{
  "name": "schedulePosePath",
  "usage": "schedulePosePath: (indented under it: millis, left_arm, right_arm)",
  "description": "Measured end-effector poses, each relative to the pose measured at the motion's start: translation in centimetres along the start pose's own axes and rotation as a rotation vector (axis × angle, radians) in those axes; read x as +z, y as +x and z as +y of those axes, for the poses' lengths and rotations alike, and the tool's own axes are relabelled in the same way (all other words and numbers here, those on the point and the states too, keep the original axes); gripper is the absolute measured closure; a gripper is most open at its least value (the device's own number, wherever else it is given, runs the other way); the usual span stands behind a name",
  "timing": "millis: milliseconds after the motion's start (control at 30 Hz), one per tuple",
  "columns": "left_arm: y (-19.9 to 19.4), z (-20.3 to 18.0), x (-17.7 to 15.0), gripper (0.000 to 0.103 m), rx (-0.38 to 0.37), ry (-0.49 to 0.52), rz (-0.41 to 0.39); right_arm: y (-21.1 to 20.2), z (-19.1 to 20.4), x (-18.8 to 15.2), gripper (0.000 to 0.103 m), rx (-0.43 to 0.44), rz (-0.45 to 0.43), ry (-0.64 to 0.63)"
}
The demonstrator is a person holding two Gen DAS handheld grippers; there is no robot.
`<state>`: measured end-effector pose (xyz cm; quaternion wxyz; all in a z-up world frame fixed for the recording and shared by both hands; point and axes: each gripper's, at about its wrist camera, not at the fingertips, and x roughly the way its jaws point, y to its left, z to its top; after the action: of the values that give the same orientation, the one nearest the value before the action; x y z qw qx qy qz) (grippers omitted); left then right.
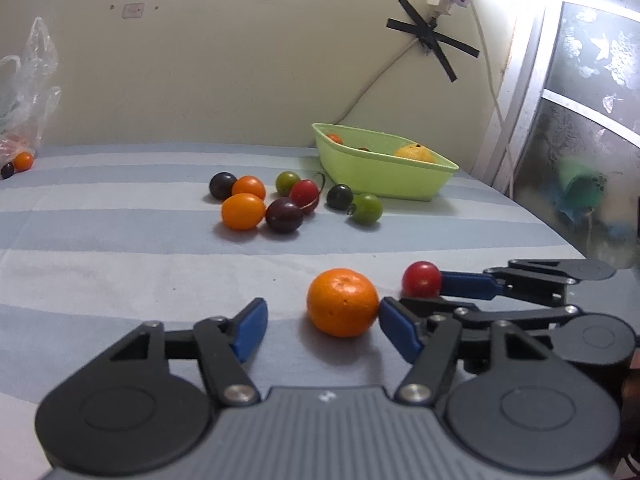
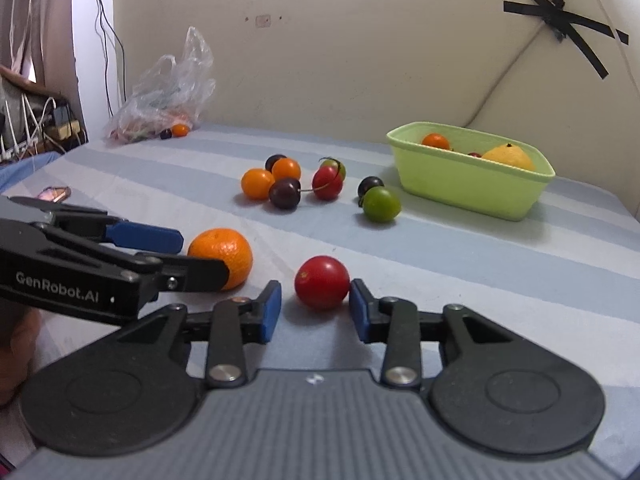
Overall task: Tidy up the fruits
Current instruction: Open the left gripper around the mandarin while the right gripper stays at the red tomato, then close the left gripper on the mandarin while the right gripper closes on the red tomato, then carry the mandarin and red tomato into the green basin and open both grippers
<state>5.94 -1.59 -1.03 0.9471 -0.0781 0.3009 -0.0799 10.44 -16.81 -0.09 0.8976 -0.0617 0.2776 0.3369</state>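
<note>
Nearest, left claw half-open around the mandarin: right pad touching it, left pad clear. Right claw narrow around the red tomato, right pad touching, left pad just off. Both fruits sit on the striped surface. Farther back, a loose fruit cluster, then the green basket holding a few fruits.

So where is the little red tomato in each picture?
Left wrist view: the red tomato sits right of centre, just right of the mandarin, at the right gripper.
Right wrist view: the tomato is low in the middle, between the blue fingers.
Shared landmark: the green basket at the back.
</note>
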Motion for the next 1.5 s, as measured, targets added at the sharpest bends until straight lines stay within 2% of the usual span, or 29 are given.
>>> schedulePosePath:
  millis: [67, 100, 133, 333, 467, 567, 633, 700, 867, 900, 933, 967, 1000, 1100, 1500]
  left_arm:
    - [0.0, -0.4, -0.1, 0.053, -0.009, 0.028, -0.004]
    - [-0.1, -0.7, -0.2, 0.061, -0.015, 0.045, -0.008]
    - [-0.1, -1.0, -0.2, 0.063, -0.018, 0.062, -0.014]
    - [-0.2, -0.9, -0.2, 0.062, -0.019, 0.059, -0.015]
    - [-0.3, -1.2, -0.3, 0.056, 0.013, 0.073, -0.020]
    - [-0.3, -1.1, -0.2, 0.053, 0.016, 0.069, -0.017]
    - [-0.3, -1.1, -0.2, 0.044, 0.021, 0.068, -0.017]
    - [-0.3, -1.1, -0.2, 0.042, 0.024, 0.072, -0.017]
    - [0.2, -1.1, 0.5, 0.043, 0.018, 0.050, -0.013]
    - [0.4, -1.0, 0.7, 0.046, 0.011, 0.040, -0.013]
    - [0.8, -1.0, 0.8, 0.055, 0.009, 0.038, -0.003]
    - [1.2, -1.1, 0.8, 0.060, 0.006, 0.043, 0.015]
    - [1.3, -1.3, 0.8, 0.061, -0.005, 0.050, 0.025]
    - [1.2, -1.7, 0.5, 0.062, 0.009, 0.079, 0.015]
    - [0.6, -1.6, 0.4, 0.062, -0.005, 0.076, -0.001]
  right_arm:
    - [0.0, 0.0, 0.0, 0.065, 0.002, 0.001, 0.002]
    - [0.0, 0.0, 0.0, 0.067, 0.007, -0.001, 0.002]
    - [0.0, 0.0, 0.0, 0.071, 0.006, -0.003, 0.000]
    - [-0.7, -0.9, -0.1, 0.072, -0.029, -0.048, 0.058]
    - [-0.5, -1.5, 0.0, 0.071, -0.066, -0.039, 0.106]
    - [0.0, -1.1, 0.1, 0.070, -0.063, -0.008, 0.075]
    - [0.0, -1.0, 0.0, 0.069, -0.065, -0.008, 0.063]
    - [0.0, -1.1, 0.0, 0.070, -0.060, -0.007, 0.072]
    - [-0.1, -0.9, -0.1, 0.069, -0.059, -0.008, 0.070]
    - [0.0, -1.0, -0.1, 0.069, -0.057, -0.009, 0.072]
    - [0.0, -1.1, -0.1, 0.069, -0.055, -0.009, 0.074]
    - [-0.1, -1.1, -0.1, 0.069, -0.054, -0.010, 0.075]
    - [-0.1, -1.1, -0.1, 0.069, -0.054, -0.010, 0.076]
    - [-0.1, -1.1, -0.1, 0.069, -0.051, -0.009, 0.078]
    - [-0.5, -1.2, -0.1, 0.071, -0.044, -0.033, 0.086]
